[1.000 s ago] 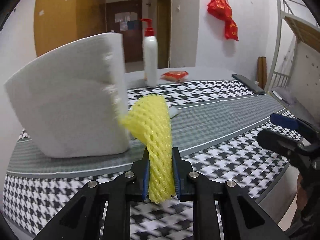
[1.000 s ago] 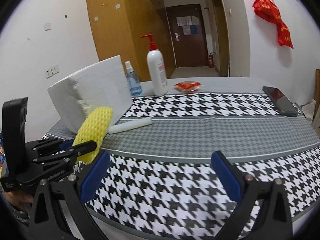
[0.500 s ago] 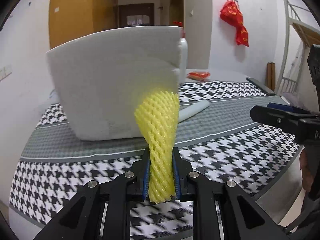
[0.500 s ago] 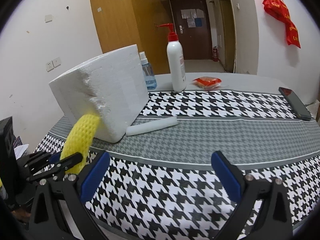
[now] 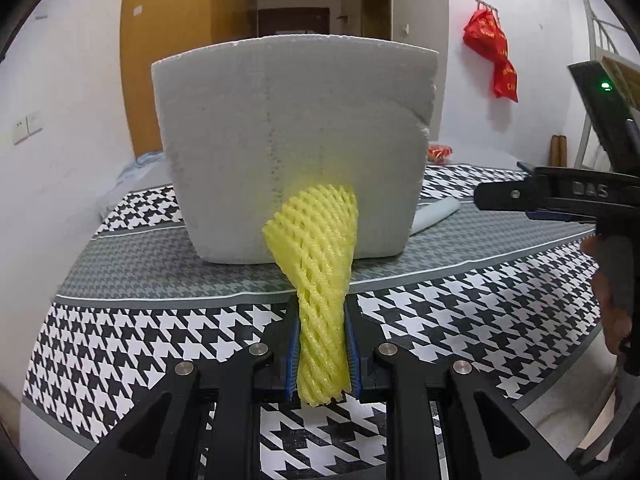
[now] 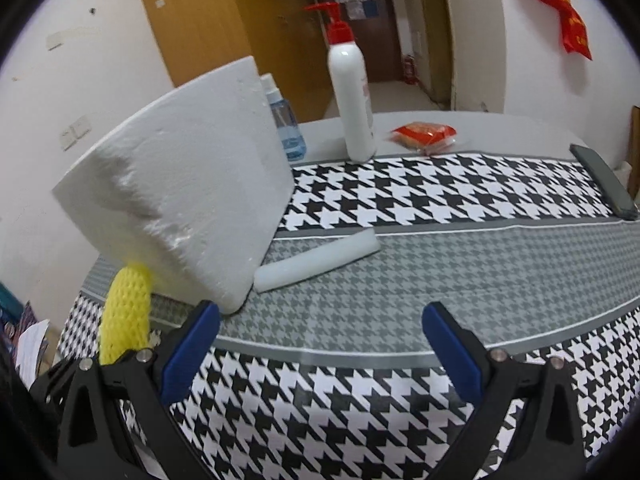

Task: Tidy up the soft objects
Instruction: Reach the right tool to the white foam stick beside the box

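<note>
Item held: yellow foam fruit net (image 5: 316,276), pinched in my left claw (image 5: 321,354) above the table's (image 5: 132,280) near edge, facing the polystyrene block (image 5: 292,140). My right claw (image 6: 320,344) gapes, empty. Outstanding: net unplaced; white foam strip (image 6: 316,258) untouched mid-table.

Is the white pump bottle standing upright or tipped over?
Upright: the pump bottle stands on its base on the table, red pump on top.

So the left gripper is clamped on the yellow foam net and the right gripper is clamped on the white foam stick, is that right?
Not quite. The left gripper is clamped on the yellow foam net, but the right gripper holds nothing: its jaws stand wide open, and the white foam stick lies on the tablecloth beyond them, as the right wrist view shows.
</note>
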Action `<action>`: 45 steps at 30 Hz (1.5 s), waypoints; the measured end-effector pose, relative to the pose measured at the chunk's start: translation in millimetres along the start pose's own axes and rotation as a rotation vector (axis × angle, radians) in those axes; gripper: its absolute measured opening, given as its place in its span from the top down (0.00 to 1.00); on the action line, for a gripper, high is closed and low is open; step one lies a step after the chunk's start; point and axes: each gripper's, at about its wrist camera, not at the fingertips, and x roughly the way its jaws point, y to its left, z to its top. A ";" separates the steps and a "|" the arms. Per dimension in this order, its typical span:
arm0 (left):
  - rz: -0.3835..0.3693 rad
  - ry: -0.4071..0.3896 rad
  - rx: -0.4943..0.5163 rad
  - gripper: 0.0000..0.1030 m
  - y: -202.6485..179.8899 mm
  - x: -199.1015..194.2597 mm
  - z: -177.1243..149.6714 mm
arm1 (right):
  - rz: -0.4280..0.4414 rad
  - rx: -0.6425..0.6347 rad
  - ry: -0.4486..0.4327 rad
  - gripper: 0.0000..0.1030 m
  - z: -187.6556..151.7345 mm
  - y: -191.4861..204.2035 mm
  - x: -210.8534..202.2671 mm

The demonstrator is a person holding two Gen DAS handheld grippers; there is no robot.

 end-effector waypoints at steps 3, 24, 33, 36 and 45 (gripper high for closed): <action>-0.028 0.011 -0.013 0.79 5.7 2.0 0.6 | -0.035 0.037 0.030 0.01 2.5 2.7 14.3; -0.128 0.021 -0.049 0.79 16.6 2.9 8.2 | -0.178 0.058 0.127 0.01 10.1 28.0 70.4; -0.125 0.028 -0.063 0.80 19.1 5.4 8.8 | -0.221 0.027 0.171 0.01 6.3 30.6 82.5; -0.125 0.028 -0.063 0.80 19.3 5.4 8.8 | -0.244 0.038 0.157 0.01 2.6 21.8 74.4; -0.129 0.034 -0.060 0.79 19.2 8.2 9.3 | -0.228 0.117 0.142 0.01 6.4 3.5 69.8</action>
